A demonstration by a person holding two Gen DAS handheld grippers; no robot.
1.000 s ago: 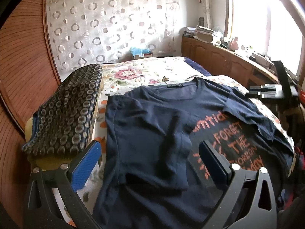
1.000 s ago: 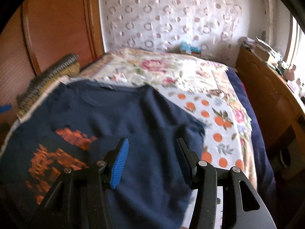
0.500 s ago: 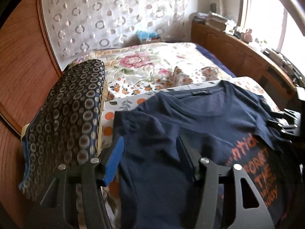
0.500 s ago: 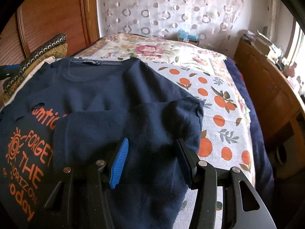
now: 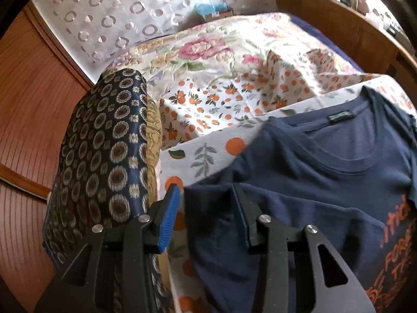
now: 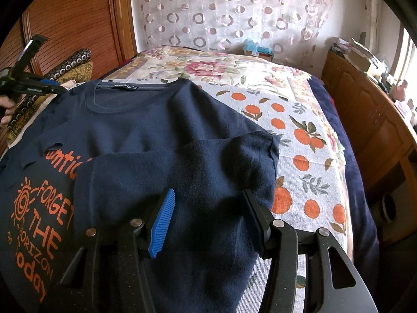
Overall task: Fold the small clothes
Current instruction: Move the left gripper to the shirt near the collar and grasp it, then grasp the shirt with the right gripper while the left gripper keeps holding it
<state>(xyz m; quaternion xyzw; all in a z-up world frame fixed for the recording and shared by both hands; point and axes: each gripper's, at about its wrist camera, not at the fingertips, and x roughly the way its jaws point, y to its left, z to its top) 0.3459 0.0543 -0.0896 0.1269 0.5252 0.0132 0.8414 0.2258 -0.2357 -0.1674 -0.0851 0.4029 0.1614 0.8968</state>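
A navy T-shirt [image 6: 146, 127] with orange lettering lies face up on the bed, both sides folded in over the print. In the left wrist view the shirt [image 5: 325, 172] fills the lower right, collar at the far end. My left gripper [image 5: 206, 195] is open, its jaws straddling the corner of the shirt's folded left flap, just above it. It also shows far left in the right wrist view [image 6: 56, 87]. My right gripper [image 6: 208, 198] is open and empty over the folded right flap near the sleeve.
A dark patterned pillow [image 5: 104, 151] lies along the bed's left edge against the wooden headboard [image 5: 28, 109]. An orange-print sheet [image 6: 299, 140] covers the bed. A wooden cabinet [image 6: 370, 120] runs along the right side. A circle-pattern curtain [image 6: 229, 15] hangs behind.
My left gripper moved up along the shirt to its upper left corner and narrowed its opening. My right gripper drew back slightly over the folded right flap. The right flap was laid down.
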